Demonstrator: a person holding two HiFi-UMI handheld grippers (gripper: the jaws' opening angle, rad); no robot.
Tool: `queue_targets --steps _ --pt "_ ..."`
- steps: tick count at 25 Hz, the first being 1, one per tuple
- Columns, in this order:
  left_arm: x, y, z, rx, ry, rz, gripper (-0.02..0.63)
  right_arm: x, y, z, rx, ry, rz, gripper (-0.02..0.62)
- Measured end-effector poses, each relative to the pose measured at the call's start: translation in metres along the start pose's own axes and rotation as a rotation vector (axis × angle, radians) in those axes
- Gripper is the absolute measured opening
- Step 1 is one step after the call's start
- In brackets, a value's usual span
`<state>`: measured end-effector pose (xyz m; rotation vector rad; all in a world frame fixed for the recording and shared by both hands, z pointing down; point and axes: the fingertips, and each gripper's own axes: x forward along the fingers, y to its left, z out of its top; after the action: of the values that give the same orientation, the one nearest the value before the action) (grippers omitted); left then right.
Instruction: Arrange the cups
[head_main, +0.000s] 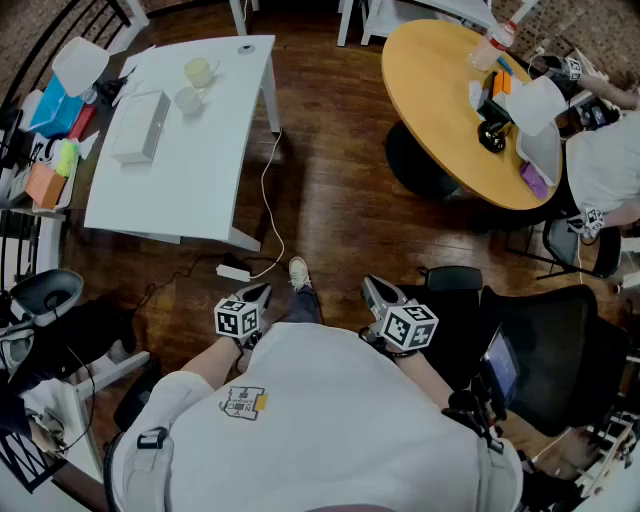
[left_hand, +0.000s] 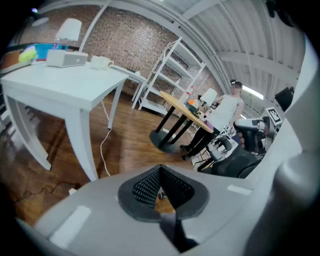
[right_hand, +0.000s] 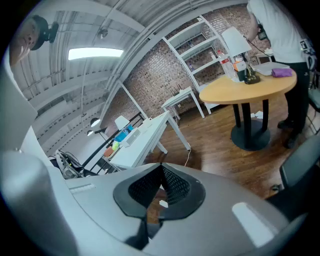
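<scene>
Two cups stand far off on the white table (head_main: 200, 180): a pale yellow cup (head_main: 199, 72) and a white cup (head_main: 188, 99) just in front of it. The left gripper view shows them as small shapes (left_hand: 102, 62) near the table's far edge. Both grippers are held close to my body, well short of the table. My left gripper (head_main: 260, 294) is shut with nothing in it, its jaws meeting at the tip (left_hand: 160, 167). My right gripper (head_main: 376, 290) is also shut and empty (right_hand: 161, 165), pointing down over the wooden floor.
A white box (head_main: 140, 125) lies on the white table beside the cups, with a lamp (head_main: 80, 65) and coloured clutter at its left end. A power strip (head_main: 233, 271) and cable lie on the floor. A round wooden table (head_main: 440, 110), a person (head_main: 600, 160) and a black chair (head_main: 540, 350) are at right.
</scene>
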<state>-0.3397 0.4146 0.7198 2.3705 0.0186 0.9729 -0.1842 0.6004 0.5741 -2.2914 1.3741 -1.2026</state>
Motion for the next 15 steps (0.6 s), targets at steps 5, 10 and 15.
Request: queue_targets --steps 5,10,15 --pt "0.048 0.018 0.123 0.026 -0.101 -0.050 0.000 0.065 -0.004 0.071 -0.036 -0.006 0.001 0.000" --pt "0.065 0.019 0.191 -0.021 -0.177 -0.062 0.000 0.111 0.003 0.110 -0.047 0.003 0.036 0.000" --pt "0.073 0.039 0.232 -0.067 -0.238 0.005 0.000 0.157 -0.002 0.149 -0.054 0.021 0.078 0.000"
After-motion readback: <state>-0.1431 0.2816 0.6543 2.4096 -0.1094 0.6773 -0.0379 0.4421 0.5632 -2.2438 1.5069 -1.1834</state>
